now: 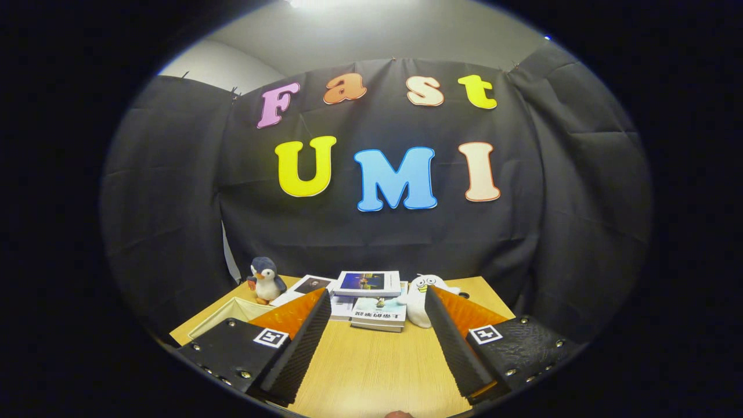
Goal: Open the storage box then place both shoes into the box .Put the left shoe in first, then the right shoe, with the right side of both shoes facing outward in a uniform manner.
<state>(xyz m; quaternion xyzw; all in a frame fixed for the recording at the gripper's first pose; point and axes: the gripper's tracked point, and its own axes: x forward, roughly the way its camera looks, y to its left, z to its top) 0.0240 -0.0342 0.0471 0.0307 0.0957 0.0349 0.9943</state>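
Storage box (229, 312) (pale, seemingly open-topped; contents hidden) sits by the worktop's (371, 366) left edge, just beyond the left finger. A penguin toy (266, 280), stacked books (368, 299) and a white plush (421, 297) line the far edge. The gripper (374, 325) hovers wide open, empty.

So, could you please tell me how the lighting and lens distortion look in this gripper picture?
In the gripper view, a ceiling light glares at the top and leaves the booth dim; the fisheye lens bows the wooden table and the cloth wall; the toy penguin and the books stay sharp; the gripper is open, its fingers spread over bare table.
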